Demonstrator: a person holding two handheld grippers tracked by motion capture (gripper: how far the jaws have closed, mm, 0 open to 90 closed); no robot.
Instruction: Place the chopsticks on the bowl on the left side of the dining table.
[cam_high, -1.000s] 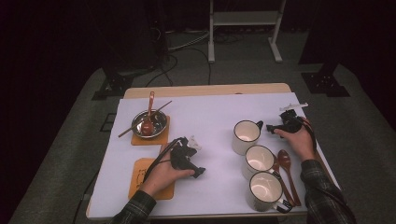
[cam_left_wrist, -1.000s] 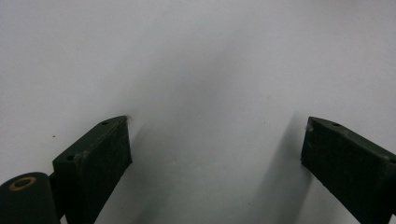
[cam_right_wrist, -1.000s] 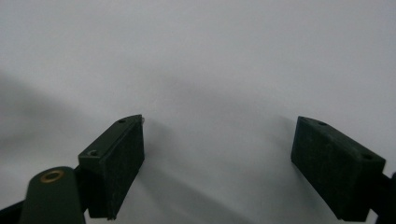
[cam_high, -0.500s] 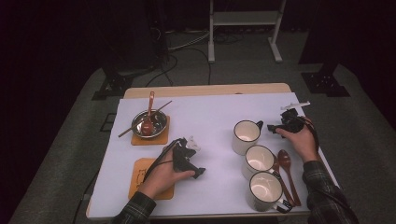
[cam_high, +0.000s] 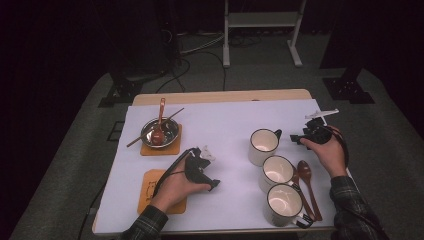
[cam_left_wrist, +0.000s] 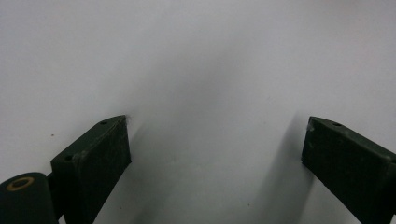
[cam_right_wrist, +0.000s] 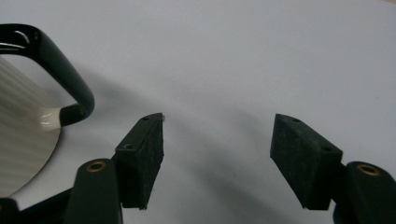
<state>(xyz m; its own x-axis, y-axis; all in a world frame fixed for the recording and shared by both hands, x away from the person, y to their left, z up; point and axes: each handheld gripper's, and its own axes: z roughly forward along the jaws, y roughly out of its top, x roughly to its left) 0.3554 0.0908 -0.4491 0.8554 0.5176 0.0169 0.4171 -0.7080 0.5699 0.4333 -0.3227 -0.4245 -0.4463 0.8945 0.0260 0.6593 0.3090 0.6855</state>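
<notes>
- Far left of the left gripper: metal bowl on an orange coaster, with a wooden spoon and a thin stick lying across it.
- Just behind that gripper's hand: second orange coaster, bare, partly covered by the wrist.
- Left gripper resting low over the white table cover, jaws spread wide, nothing between the pads.
- Further right, just left of the right gripper: first of three cream mugs, dark handle turned toward the jaws, close beside the left pad but not touching.
- Behind and below that mug: second mug and third mug, with two brown spoons alongside.
- Right gripper held above the cover, jaws apart and just now closing, nothing between them.
</notes>
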